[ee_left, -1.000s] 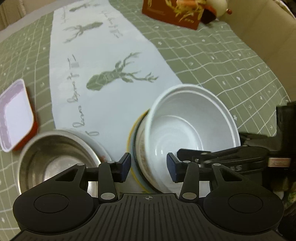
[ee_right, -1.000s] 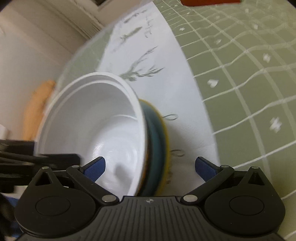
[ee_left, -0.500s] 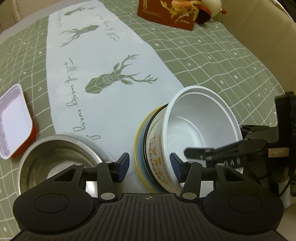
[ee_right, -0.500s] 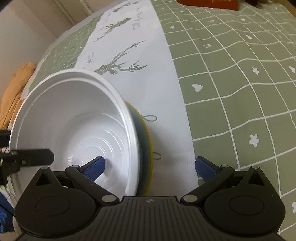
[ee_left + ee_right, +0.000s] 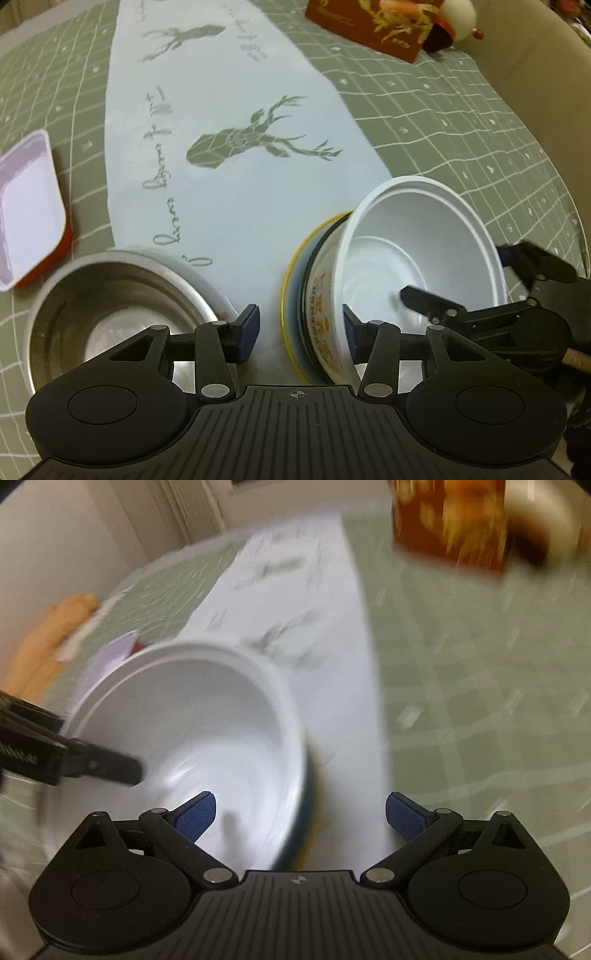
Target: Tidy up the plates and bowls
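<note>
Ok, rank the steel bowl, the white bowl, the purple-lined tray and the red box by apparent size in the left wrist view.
1. steel bowl and white bowl: look about alike, and both sit nearest the camera, so unranked.
2. red box: far off, cut by the frame.
3. purple-lined tray: also cut off; close call.

Two bowls (white (image 5: 424, 254), steel (image 5: 110, 314)), one yellow-rimmed plate (image 5: 291, 288), one tray (image 5: 27, 210), one red box (image 5: 373, 26)

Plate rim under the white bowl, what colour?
Yellow plate rim, clearest in the left wrist view.

Left of the left claw (image 5: 300, 333) the way is blocked by a steel bowl (image 5: 110, 314); ahead, bare cloth (image 5: 229, 192) is left free.
</note>
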Demonstrator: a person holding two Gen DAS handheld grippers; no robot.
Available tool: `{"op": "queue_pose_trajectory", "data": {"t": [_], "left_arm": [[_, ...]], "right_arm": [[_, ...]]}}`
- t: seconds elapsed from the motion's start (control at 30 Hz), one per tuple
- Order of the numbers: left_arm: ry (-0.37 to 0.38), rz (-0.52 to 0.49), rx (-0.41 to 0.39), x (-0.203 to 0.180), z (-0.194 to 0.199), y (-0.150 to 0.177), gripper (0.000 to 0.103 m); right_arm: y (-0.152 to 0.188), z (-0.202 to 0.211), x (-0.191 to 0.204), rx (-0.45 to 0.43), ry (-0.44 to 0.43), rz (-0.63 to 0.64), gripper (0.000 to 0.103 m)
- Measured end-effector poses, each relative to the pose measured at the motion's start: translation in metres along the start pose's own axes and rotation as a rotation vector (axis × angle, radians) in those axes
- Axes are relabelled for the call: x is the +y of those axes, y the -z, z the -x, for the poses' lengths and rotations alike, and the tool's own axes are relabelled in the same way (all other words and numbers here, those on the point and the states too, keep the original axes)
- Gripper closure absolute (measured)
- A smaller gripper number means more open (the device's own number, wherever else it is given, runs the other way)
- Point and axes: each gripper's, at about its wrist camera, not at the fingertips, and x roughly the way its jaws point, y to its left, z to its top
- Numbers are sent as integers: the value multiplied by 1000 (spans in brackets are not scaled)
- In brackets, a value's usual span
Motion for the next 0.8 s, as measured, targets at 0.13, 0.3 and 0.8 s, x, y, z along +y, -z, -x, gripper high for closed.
{"op": "queue_pose_trajectory", "data": {"t": [0.13, 0.3, 0.8], "left_arm": [[20, 41, 28, 3, -10, -3, 55], [47, 40, 43, -6, -16, -5, 51], [52, 13, 78, -12, -30, -2, 49]], "right_arm": [[-3, 5, 7, -13, 35, 50, 4], [-5, 5, -5, -14, -59, -76, 4], [-5, -31, -22, 213, -156, -259, 19]]}}
